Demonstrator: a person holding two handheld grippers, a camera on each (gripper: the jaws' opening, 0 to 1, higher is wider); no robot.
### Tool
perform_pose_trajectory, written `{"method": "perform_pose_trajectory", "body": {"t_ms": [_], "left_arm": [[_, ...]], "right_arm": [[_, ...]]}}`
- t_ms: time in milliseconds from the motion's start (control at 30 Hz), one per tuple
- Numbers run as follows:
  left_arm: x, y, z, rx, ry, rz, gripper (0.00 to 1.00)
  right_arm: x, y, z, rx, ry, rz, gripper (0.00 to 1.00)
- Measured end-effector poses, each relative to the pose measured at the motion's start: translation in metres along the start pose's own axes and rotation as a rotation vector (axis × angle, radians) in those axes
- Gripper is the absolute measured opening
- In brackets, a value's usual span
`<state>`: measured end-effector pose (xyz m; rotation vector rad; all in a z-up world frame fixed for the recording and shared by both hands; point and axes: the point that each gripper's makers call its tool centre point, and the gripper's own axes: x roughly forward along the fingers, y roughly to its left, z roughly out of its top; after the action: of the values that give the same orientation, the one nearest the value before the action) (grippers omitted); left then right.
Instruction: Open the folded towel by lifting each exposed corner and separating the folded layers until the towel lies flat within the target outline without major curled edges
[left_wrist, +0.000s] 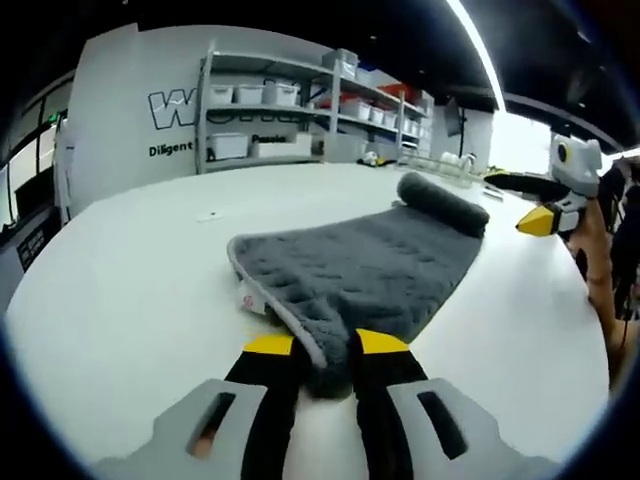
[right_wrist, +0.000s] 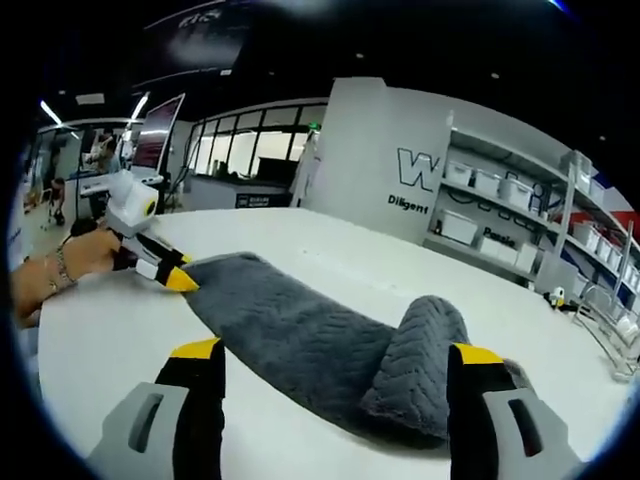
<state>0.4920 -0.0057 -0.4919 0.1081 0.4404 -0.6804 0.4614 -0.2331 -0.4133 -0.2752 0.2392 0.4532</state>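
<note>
1. Our left gripper (left_wrist: 325, 345) has its fingers pressed onto the near corner of the grey towel (left_wrist: 365, 265), pinching it; the right gripper (right_wrist: 335, 352) has its fingers spread wide, with the rolled end (right_wrist: 415, 365) of the towel lying between them, ungripped.
2. The towel lies stretched across the white table (left_wrist: 130, 300), one end rolled up. We see no target outline.
3. We should keep the left pinch firm and low as an anchor.
4. We judge the next move is closing the right jaws on the roll's outer edge, then drawing it away slowly so the layers unroll flat without curling.
</note>
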Motion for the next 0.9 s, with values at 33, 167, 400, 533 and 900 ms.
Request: {"method": "perform_pose_trajectory", "body": {"t_ms": [33, 167, 400, 533, 900], "left_arm": [[0.000, -0.002, 0.000, 0.006, 0.001, -0.004, 0.13], [0.001, -0.005, 0.001, 0.039, 0.014, 0.002, 0.09], [-0.008, 0.006, -0.001, 0.025, 0.042, 0.017, 0.08], [-0.017, 0.015, -0.004, 0.053, 0.048, 0.055, 0.08], [-0.034, 0.045, 0.002, 0.129, 0.080, 0.114, 0.08]], "right_arm": [[0.000, 0.001, 0.000, -0.002, 0.001, 0.006, 0.95], [0.002, 0.002, -0.001, -0.009, 0.006, 0.008, 0.95], [0.006, 0.005, -0.007, -0.005, 0.026, 0.020, 0.95], [0.010, 0.006, -0.015, -0.011, 0.055, 0.015, 0.95], [0.024, 0.016, -0.019, -0.064, 0.064, 0.023, 0.99]]}}
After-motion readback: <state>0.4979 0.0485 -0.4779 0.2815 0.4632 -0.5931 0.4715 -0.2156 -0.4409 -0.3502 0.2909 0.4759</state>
